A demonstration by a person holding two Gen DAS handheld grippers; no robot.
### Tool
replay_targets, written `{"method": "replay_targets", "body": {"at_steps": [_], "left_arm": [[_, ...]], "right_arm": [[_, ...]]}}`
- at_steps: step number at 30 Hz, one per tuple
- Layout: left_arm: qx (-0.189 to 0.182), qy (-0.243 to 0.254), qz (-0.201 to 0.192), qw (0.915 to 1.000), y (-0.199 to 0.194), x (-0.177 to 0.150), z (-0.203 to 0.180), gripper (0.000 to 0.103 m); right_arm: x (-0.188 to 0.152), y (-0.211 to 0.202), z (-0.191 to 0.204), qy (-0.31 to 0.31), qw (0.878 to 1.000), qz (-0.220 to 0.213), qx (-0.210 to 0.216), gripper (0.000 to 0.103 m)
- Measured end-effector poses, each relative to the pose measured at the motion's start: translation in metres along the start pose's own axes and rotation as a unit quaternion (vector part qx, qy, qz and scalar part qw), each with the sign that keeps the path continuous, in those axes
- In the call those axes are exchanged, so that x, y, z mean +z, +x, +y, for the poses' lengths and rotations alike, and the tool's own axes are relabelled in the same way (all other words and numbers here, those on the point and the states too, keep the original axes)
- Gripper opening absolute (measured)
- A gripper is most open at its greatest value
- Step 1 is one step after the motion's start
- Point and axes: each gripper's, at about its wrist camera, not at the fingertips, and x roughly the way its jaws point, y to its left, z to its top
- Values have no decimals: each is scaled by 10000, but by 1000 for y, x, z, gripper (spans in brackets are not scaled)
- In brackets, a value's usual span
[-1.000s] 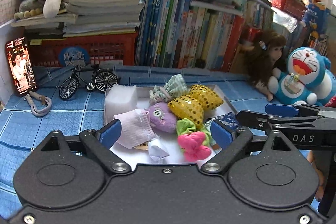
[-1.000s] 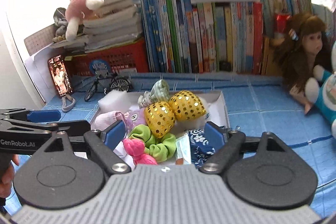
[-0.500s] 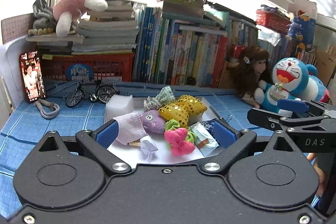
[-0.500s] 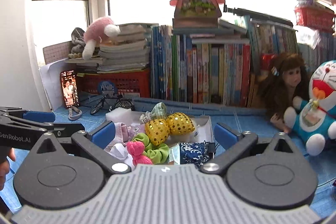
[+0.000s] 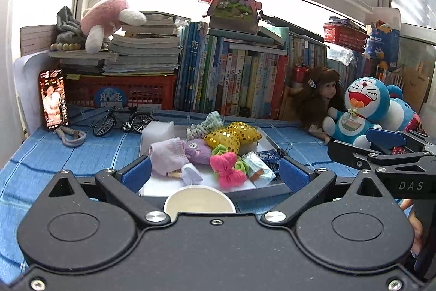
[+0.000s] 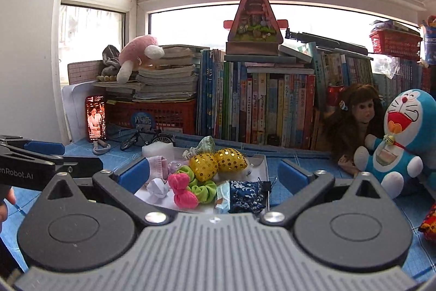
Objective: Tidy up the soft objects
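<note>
Backing away from the tray (image 5: 268,133), both tools spread, empty, jaws just widened; cup (image 5: 199,199) appears.

Table (image 5: 49,154) covered in blue checked cloth. White tray (image 5: 268,139) at centre. Left of tray: toy bicycle (image 5: 122,120), carabiner (image 5: 71,135), upright phone (image 5: 53,99). Behind tray: red basket (image 5: 122,92), row of books (image 5: 231,83). Right of tray: doll (image 5: 320,97), blue plush cat (image 5: 359,108). Paper cup (image 5: 199,202) just before tray.

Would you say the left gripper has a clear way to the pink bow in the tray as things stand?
Probably yes. The left gripper is open and empty, and the pink bow lies near the front of the white tray with nothing on top; only the paper cup stands just before the tray.
</note>
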Motion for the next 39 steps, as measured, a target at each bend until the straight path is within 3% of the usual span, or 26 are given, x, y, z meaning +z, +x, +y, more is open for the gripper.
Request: {"method": "replay_targets", "body": {"at_steps": [12,23,39], "left_arm": [[286,-97,-27,9995,-18,-41,3,101],[648,-235,363,9970,-11,-78,11,101],[1032,-402,883,9899,14,-118,14,101]], "right_arm": [[-31,-20,3,5,9993,-224,-306,103],[-63,-34,6,-48,9976,-393,-560,103],[-117,-18,8,278,9960,333,-779,103]]}}
